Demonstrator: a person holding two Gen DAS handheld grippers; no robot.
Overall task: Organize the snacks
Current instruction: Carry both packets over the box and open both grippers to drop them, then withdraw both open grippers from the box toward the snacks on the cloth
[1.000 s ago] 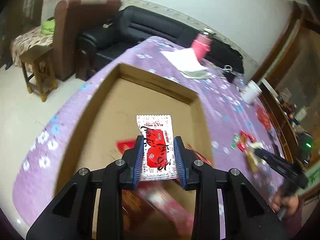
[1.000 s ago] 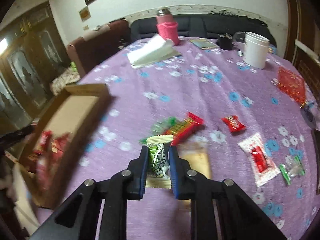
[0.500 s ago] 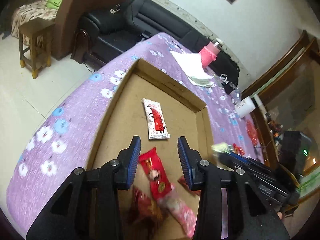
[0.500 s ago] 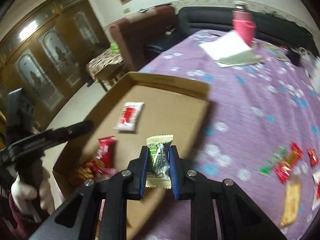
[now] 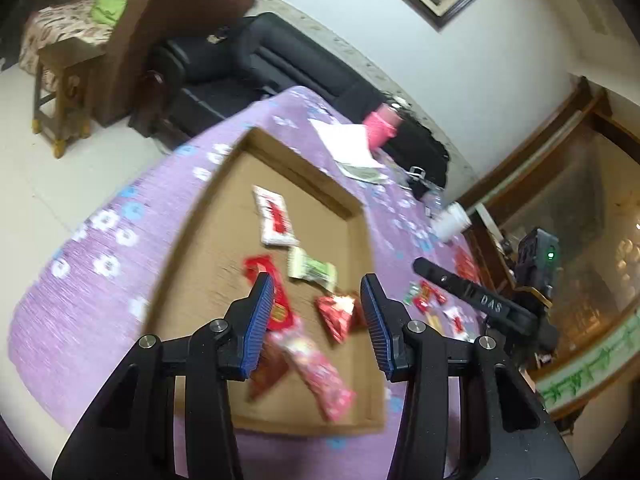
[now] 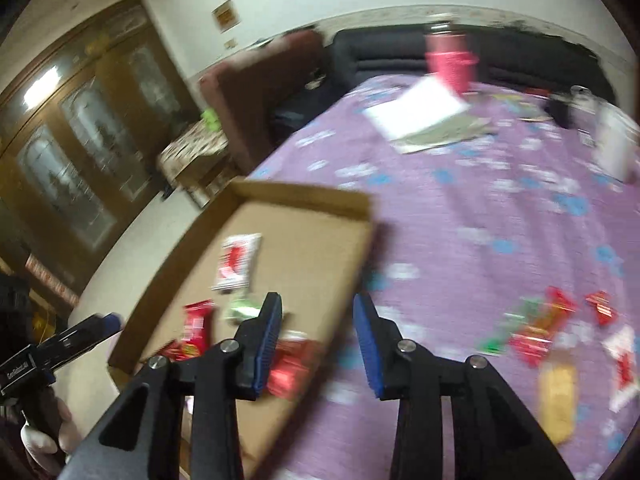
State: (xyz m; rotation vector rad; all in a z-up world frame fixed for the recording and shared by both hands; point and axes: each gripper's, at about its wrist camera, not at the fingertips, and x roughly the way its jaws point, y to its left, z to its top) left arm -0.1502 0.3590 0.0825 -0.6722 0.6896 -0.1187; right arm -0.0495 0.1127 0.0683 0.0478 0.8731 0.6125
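Note:
A shallow cardboard tray (image 5: 224, 184) (image 6: 304, 194) lies on the purple flowered tablecloth. In it are a white-and-red packet (image 5: 276, 220) (image 6: 236, 260), a green-and-white packet (image 5: 312, 270) (image 6: 240, 312), red packets (image 5: 336, 314) (image 6: 196, 328) and a long pink packet (image 5: 316, 372). My left gripper (image 5: 318, 320) hovers over the tray's near end, its jaws opening with nothing between them. My right gripper (image 6: 318, 340) hangs over the tray's right rim, jaws also opening and empty; the green packet lies just left of it. Each gripper shows in the other's view, the right gripper (image 5: 460, 288) and the left gripper (image 6: 80, 332).
Loose snacks (image 6: 536, 328) lie on the cloth to the right, among them a yellow bar (image 6: 558, 396) and a white-and-red packet (image 6: 624, 364). Farther back stand a pink bottle (image 6: 450, 60), white papers (image 6: 416, 110) and a white cup (image 5: 452, 222). Behind the table are a black sofa and a brown armchair.
The right gripper carried the green-and-white packet from the table over the tray and let it go; it now lies inside. The left gripper released the white-and-red packet, drew back and widened.

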